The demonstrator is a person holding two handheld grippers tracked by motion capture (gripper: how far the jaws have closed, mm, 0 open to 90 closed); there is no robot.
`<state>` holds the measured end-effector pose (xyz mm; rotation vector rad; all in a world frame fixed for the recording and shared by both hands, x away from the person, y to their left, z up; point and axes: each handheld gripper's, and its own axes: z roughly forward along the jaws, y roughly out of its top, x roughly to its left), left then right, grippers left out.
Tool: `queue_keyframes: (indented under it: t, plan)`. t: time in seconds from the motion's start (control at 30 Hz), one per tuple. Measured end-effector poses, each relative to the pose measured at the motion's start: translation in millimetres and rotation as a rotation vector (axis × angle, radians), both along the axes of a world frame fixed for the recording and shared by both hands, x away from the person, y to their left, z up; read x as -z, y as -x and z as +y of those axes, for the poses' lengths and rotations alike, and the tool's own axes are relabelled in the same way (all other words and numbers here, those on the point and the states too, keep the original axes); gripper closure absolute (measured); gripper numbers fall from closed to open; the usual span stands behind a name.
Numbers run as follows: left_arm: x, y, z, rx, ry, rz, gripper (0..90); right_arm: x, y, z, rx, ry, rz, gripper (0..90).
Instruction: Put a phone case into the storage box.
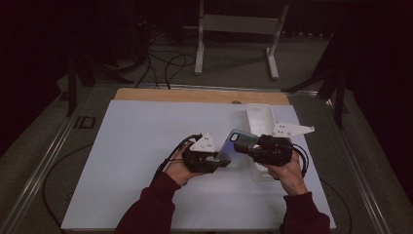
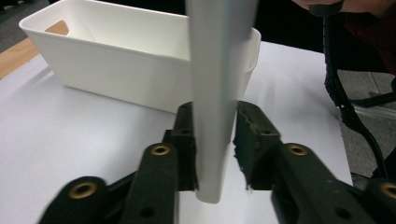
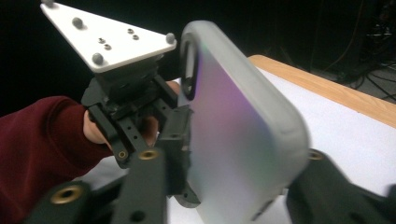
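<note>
A pale, iridescent phone case (image 1: 236,144) with a camera cutout hangs tilted above the white mat, held between both grippers. My left gripper (image 1: 223,161) is shut on its lower end; in the left gripper view the case (image 2: 215,93) stands edge-on between the pads of the left gripper (image 2: 212,140). My right gripper (image 1: 242,147) is shut on the upper end. In the right gripper view the case's (image 3: 238,140) broad back lies between the right gripper's (image 3: 243,177) jaws, with the left gripper (image 3: 135,107) and a red sleeve behind it.
A white, empty plastic bin (image 1: 258,114) stands on the mat just beyond and under the right hand; the same bin (image 2: 116,65) appears behind the case. The white mat (image 1: 146,161) covers a wooden table (image 1: 195,95). Cables and a stand lie on the floor beyond.
</note>
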<state>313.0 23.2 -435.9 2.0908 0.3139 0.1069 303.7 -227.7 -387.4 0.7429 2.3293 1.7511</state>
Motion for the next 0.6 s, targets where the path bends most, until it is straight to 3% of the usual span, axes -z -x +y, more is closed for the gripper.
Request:
queue_keyframes:
  t: [0.13, 0.3, 0.43, 0.6]
  plan:
    - [0.9, 1.2, -1.6, 0.009, -0.001, -0.002, 79.3, 1.2, -0.9, 1.8, 0.005, -0.011, 0.009, 47.6]
    - [1.2, 2.7, -3.8, 0.007, -0.004, -0.009, 80.4, 1.3, -1.2, 3.9, 0.009, -0.011, 0.016, 37.6]
    - [1.4, 2.0, -3.3, -0.005, -0.017, -0.018, 80.6, 2.7, -2.2, 5.6, 0.051, 0.021, 0.031, 29.9]
    - [0.4, 1.7, -2.2, -0.022, -0.016, -0.023, 80.7, 2.3, -2.3, 2.8, 0.106, 0.004, 0.035, 20.0]
